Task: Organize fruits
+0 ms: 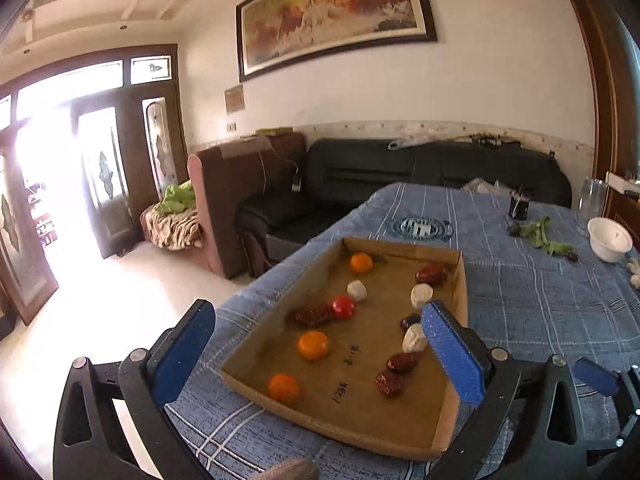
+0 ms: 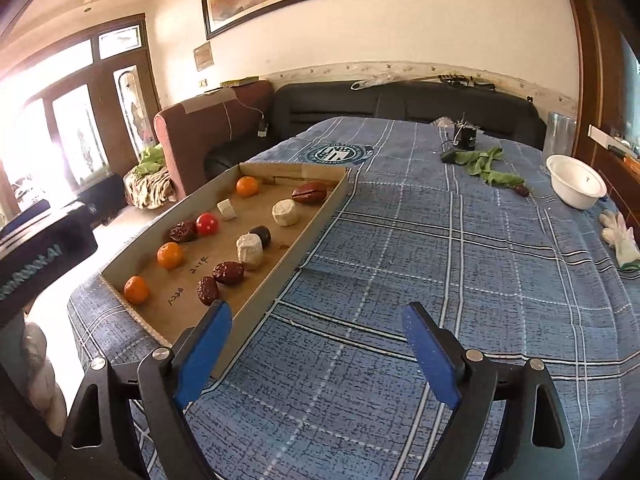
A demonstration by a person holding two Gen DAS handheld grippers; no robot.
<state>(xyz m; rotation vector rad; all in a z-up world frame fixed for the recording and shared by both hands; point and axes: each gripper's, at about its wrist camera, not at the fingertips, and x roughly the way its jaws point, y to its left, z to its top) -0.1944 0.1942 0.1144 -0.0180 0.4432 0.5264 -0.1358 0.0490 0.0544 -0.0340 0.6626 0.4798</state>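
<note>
Left tool (image 1: 316,356) wide over cardboard tray (image 1: 400,246) of fruits, right tool (image 2: 320,356) wide beside it

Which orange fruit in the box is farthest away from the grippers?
The small orange fruit in the cardboard tray's far corner. The other two orange fruits sit nearer the front edge.

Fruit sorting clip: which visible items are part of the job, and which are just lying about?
Job: cardboard tray, oranges, red dates, tomato, white chunks, white bowl.

Lying about: leafy sprig, glove, black box, glass jar.
</note>
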